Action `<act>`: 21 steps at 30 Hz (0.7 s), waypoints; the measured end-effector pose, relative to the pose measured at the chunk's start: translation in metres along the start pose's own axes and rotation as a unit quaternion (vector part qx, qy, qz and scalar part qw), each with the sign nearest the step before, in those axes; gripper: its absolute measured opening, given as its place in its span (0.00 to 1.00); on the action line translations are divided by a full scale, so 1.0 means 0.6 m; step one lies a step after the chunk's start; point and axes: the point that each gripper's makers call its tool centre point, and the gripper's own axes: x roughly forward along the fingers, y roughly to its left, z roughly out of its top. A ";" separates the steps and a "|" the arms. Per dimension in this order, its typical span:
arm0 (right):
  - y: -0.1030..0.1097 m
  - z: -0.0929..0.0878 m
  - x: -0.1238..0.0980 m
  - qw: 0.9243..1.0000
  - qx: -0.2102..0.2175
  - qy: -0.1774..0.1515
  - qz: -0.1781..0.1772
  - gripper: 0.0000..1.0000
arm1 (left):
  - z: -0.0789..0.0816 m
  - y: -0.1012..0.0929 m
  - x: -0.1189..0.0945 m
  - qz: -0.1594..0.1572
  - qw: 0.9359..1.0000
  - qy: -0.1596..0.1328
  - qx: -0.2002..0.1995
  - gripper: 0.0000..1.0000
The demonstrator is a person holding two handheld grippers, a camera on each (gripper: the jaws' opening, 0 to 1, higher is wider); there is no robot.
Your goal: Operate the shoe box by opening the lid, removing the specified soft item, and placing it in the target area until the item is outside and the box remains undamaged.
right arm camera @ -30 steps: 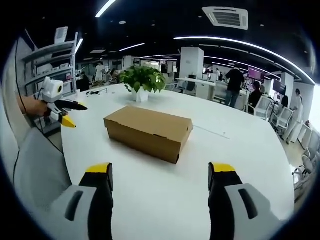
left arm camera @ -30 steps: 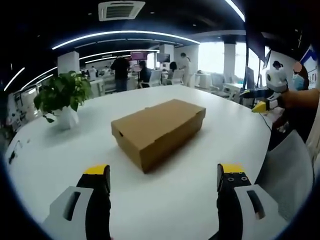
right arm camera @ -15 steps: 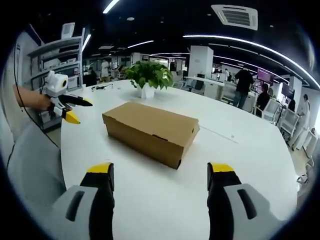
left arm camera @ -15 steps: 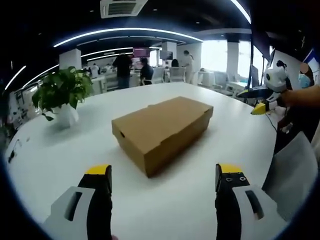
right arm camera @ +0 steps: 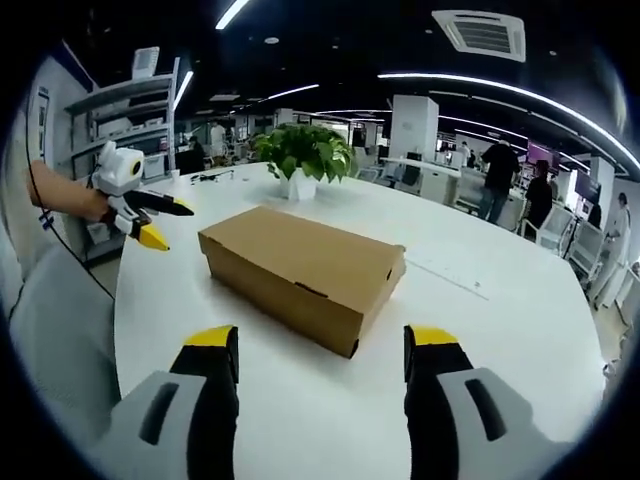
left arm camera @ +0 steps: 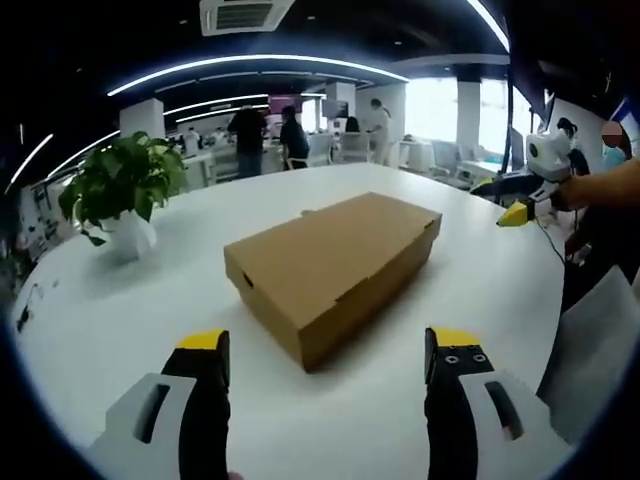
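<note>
A plain brown cardboard shoe box (left arm camera: 335, 270), rectangular with crisp folded edges and its matte lid shut flush, sat near the middle of the smooth, glossy white table (left arm camera: 100, 330) as I worked the rig. In the left gripper view, my left gripper (left arm camera: 327, 365) hung just short of the box's near corner, its black, yellow-tipped jaws spread wide with nothing between them. In the right gripper view, my right gripper (right arm camera: 322, 360) faced another corner of the box, its jaws likewise parted and empty. Each tool showed in the other's view, held above the table's edge: the right gripper at far right (left arm camera: 520, 195), the left at far left (right arm camera: 140, 215). A leafy green potted plant (left arm camera: 122, 190) in a rounded white pot stood on the table beyond the box, well apart from it.
</note>
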 end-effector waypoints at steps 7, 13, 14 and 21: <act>-0.007 -0.004 0.028 1.000 0.000 0.008 0.013 0.63 | 0.005 0.013 0.017 0.010 1.000 -0.003 -0.004 0.80; -0.010 -0.010 0.051 1.000 -0.001 0.017 0.023 0.63 | 0.002 0.014 0.031 0.009 1.000 0.001 -0.011 0.78; -0.010 -0.010 0.056 1.000 -0.002 0.017 0.025 0.63 | 0.001 0.013 0.034 0.007 1.000 0.003 -0.010 0.78; -0.016 -0.014 0.078 0.999 -0.006 0.025 0.034 0.61 | -0.004 0.015 0.046 0.005 1.000 0.009 -0.012 0.77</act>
